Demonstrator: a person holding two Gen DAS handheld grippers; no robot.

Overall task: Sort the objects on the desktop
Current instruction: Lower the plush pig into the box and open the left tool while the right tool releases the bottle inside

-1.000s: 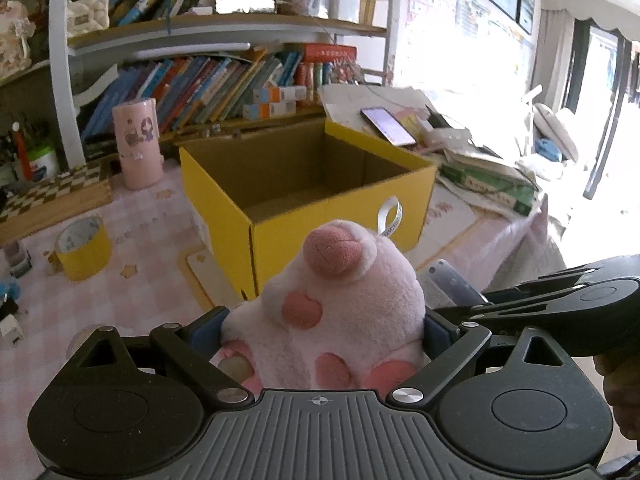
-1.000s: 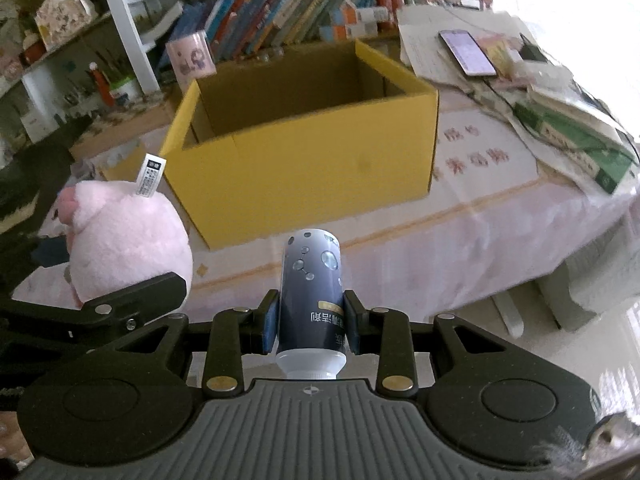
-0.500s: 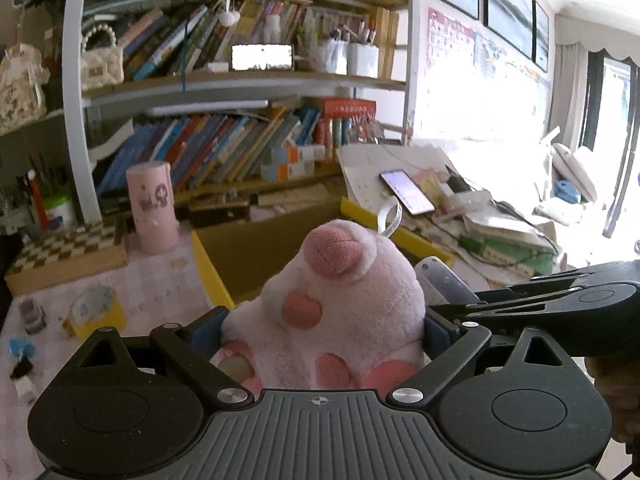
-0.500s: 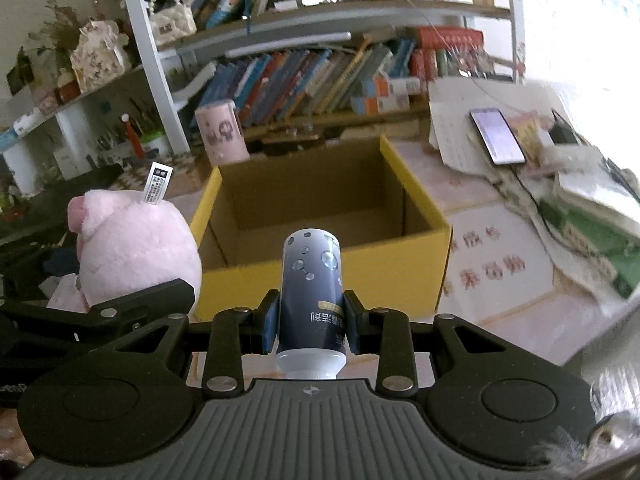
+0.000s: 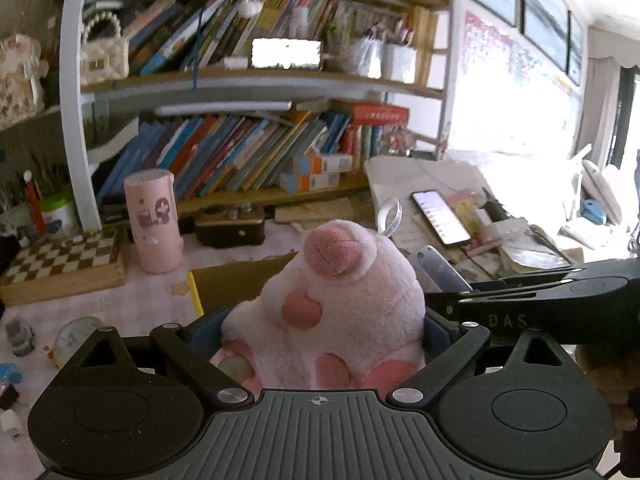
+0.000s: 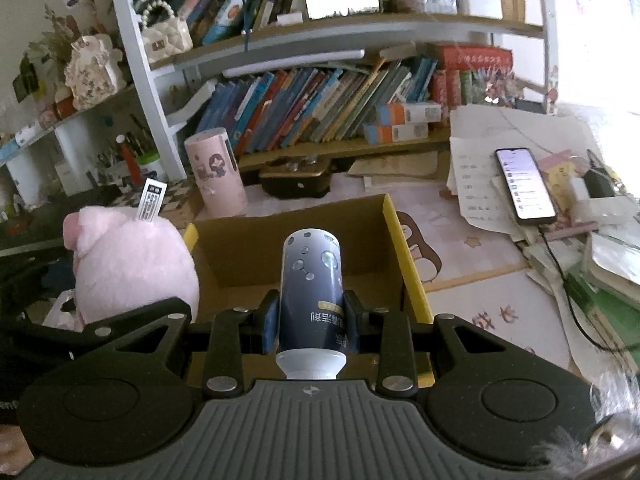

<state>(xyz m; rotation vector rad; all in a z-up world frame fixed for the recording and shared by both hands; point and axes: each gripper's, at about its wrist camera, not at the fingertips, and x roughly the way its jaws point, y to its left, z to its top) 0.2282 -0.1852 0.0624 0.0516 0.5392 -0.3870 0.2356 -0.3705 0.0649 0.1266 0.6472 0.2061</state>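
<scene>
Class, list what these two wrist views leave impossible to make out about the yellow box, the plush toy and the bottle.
- Yellow box floor: right wrist view, covered by the dark blue bottle and right gripper; whether anything lies inside is unknown.
- Box in left wrist view: mostly hidden behind the pink plush toy.
- Plush underside: hidden by the left gripper.
- Bottle label: too small to read.

We read "DAS" in pale letters on the black arm of the right gripper [image 5: 560, 300], and that's about it for clear lettering. The dark blue bottle [image 6: 311, 292] carries Chinese characters, upside down to us; we can't make them out. The pink plush's white tag [image 6: 151, 199] shows tiny print, too small. Pink characters on the table mat [image 6: 492, 316] stay illegible.
</scene>
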